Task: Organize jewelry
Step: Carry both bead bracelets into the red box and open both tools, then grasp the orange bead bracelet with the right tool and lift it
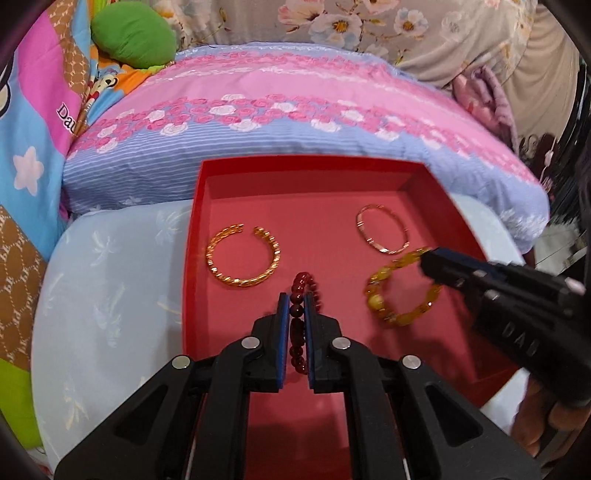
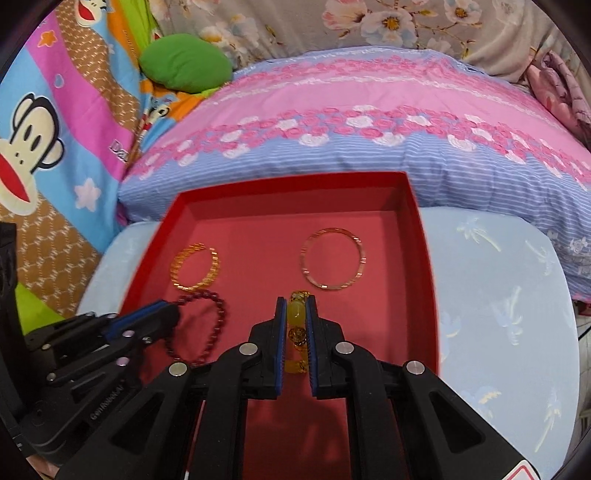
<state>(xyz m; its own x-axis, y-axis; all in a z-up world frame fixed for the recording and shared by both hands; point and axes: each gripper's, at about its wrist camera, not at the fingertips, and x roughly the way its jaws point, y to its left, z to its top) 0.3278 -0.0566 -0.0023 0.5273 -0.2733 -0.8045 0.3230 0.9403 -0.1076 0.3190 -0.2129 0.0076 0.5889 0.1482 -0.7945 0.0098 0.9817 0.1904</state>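
A red tray (image 1: 295,164) (image 2: 288,184) lies on a pale blue cushion. My left gripper (image 1: 296,301) is shut on a dark red bead bracelet (image 1: 303,282), which also shows in the right wrist view (image 2: 218,314) hanging from the left gripper (image 2: 170,310). My right gripper (image 2: 297,304) is shut on a yellow bead bracelet (image 2: 297,314); in the left wrist view it (image 1: 430,260) grips that bracelet (image 1: 399,317) at its far side. A gold open cuff (image 1: 242,258) (image 2: 195,267) lies in the tray at left. A thin rose-gold bangle (image 1: 382,229) (image 2: 332,258) lies at right.
The pale blue cushion (image 1: 110,277) (image 2: 498,295) bears the tray. A pink and blue flowered pillow (image 1: 295,110) (image 2: 369,122) rises right behind it. A cartoon blanket (image 2: 55,129) and a green cushion (image 1: 133,33) lie at left.
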